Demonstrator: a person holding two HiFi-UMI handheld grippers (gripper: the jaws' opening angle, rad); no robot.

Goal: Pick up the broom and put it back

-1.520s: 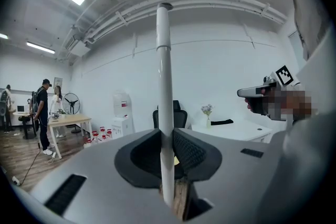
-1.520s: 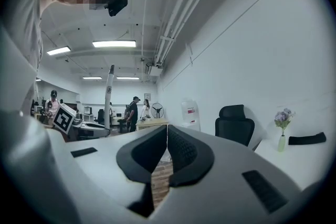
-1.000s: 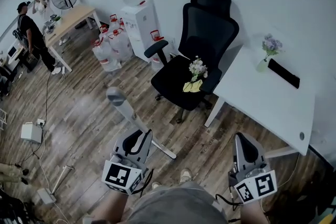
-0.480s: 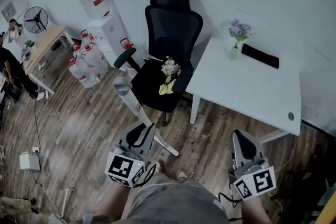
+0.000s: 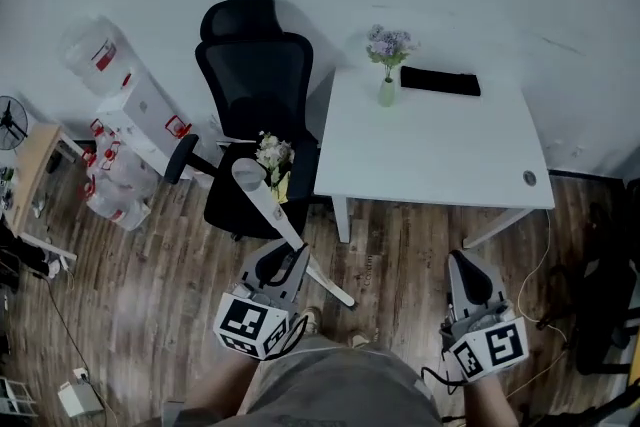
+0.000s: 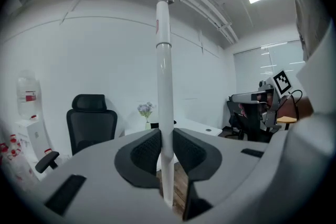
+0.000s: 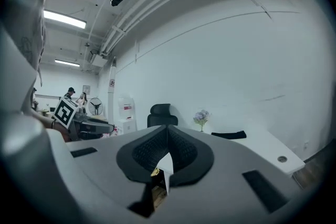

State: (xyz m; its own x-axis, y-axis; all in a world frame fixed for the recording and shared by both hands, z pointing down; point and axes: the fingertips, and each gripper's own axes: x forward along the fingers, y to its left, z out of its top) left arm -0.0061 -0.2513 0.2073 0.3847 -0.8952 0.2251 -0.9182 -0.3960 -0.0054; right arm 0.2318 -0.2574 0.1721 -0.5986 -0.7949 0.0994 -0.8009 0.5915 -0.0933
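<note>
The broom shows as a long white handle (image 5: 272,210) that stands nearly upright, its top end in front of the chair. My left gripper (image 5: 287,258) is shut on the handle, low on the shaft. In the left gripper view the handle (image 6: 164,76) rises straight up between the two black pads (image 6: 147,150), which press on it from both sides. The broom's head is hidden below my body. My right gripper (image 5: 463,267) hangs to the right of it, in front of the table. Its pads (image 7: 152,150) meet at the tips with nothing between them.
A black office chair (image 5: 254,80) with a small bunch of flowers (image 5: 270,153) on its seat stands straight ahead. To its right is a white table (image 5: 430,155) with a flower vase (image 5: 387,65) and a black flat item (image 5: 440,81). A water dispenser (image 5: 140,115) and bottles (image 5: 110,195) stand at the left.
The view has swung right: chair and table have slid left in the picture and the people at the far desk are gone. Both grippers moved along, the left still shut on the handle.
</note>
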